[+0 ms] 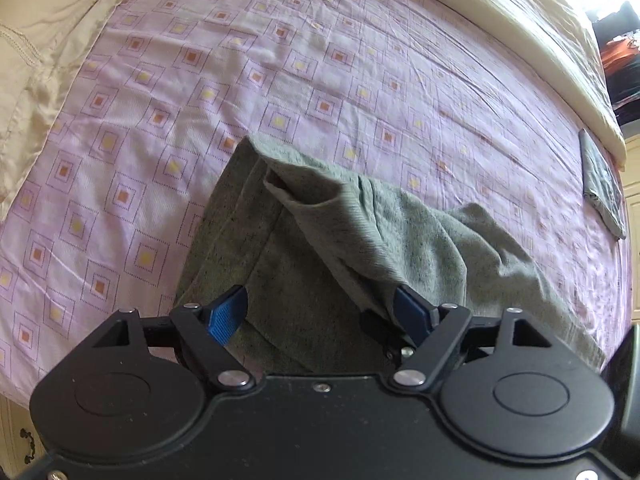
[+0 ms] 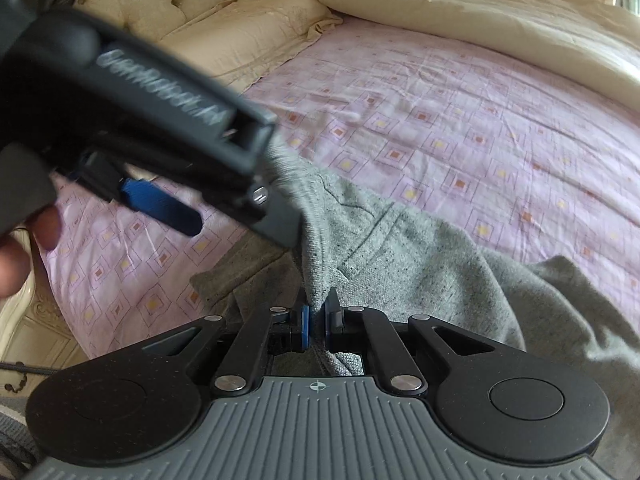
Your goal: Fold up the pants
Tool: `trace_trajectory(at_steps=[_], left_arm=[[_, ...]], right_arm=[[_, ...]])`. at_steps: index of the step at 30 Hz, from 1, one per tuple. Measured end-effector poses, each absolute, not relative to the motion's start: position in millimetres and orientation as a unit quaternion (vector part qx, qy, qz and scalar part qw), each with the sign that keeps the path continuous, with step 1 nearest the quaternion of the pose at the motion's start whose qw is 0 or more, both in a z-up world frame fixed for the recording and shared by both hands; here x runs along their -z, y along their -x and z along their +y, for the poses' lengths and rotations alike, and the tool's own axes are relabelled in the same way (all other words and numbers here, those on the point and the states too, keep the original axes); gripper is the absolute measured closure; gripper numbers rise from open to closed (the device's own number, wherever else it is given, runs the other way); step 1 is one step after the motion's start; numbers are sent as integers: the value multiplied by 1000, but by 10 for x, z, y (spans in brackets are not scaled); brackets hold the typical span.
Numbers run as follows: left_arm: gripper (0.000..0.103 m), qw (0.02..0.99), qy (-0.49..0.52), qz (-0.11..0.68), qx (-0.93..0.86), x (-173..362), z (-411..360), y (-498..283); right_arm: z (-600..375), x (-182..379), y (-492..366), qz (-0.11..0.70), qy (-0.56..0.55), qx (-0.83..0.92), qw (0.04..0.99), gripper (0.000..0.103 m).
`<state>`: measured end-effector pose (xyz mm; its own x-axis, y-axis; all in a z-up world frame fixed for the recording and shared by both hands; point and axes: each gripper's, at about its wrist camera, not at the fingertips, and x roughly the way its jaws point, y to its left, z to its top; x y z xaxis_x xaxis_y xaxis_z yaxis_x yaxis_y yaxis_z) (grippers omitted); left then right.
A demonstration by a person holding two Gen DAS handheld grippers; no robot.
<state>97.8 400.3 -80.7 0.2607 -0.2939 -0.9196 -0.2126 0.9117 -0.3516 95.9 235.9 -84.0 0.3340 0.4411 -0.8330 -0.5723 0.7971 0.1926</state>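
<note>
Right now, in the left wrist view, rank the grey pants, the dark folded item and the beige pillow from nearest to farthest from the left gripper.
1. Grey pants: directly under and between the open fingers of the left gripper.
2. Beige pillow: far left edge of the bed.
3. Dark folded item: far right edge, by the cream duvet.
The last two are too close to call.

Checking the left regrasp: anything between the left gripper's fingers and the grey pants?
Nothing visible. The left gripper is open right over the grey pants, fabric showing between its fingers. The right gripper is shut on a fold of them, beside it.
</note>
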Motion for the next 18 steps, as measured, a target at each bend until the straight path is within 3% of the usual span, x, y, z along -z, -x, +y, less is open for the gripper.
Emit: trace_trajectory(at_steps=[13,15,16,18], left_arm=[[24,748,228,623,-2,1052,4017,-1033],[50,750,199,631,-19,1125,3975,-1128],[76,745,193,638,-7,1141,3948,-1202],[80,757,188,626,1,986,3904,-1291]], right_arm=[[2510,860,-757,471,110,-347,804,96],[2517,808,-744,457,121,-347,810,96],[2519,759,-753,452,122,-347,813,96],[2516,579,-760,435,125,-337,826,96]])
